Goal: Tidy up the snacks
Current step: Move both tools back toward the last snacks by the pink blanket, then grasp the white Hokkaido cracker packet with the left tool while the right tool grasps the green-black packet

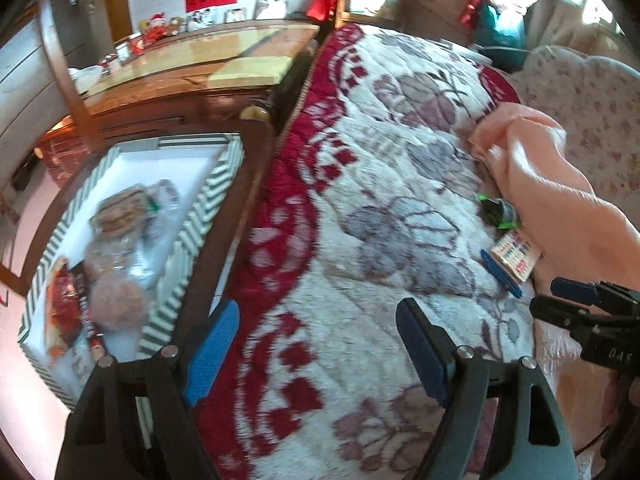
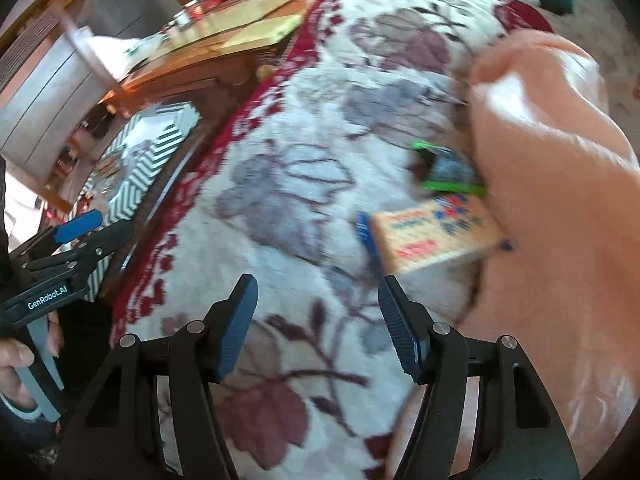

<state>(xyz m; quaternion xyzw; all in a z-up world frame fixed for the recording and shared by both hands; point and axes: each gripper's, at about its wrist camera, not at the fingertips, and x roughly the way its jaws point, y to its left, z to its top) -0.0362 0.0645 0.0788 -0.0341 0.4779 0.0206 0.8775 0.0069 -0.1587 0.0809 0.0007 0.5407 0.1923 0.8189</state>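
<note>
A white tray with a green-striped rim (image 1: 188, 236) stands at the left and holds several snacks: a clear pack of biscuits (image 1: 120, 212), a round pinkish cake (image 1: 118, 304) and a red packet (image 1: 64, 312). On the floral blanket (image 1: 360, 208) lie a tan snack box with a blue edge (image 2: 432, 236) and a green-and-black wrapper (image 2: 444, 172), both against a pink fleece (image 2: 552, 200). My left gripper (image 1: 316, 344) hangs open over the blanket beside the tray, with nothing in it. My right gripper (image 2: 316, 320) is open and bare, just short of the tan box.
A dark wooden stool or frame (image 1: 256, 160) carries the tray. Behind it stands a wooden table (image 1: 208, 64) with small items. A flowered cushion (image 1: 580, 96) lies at the far right. A hand (image 2: 16, 360) holds the left gripper's handle.
</note>
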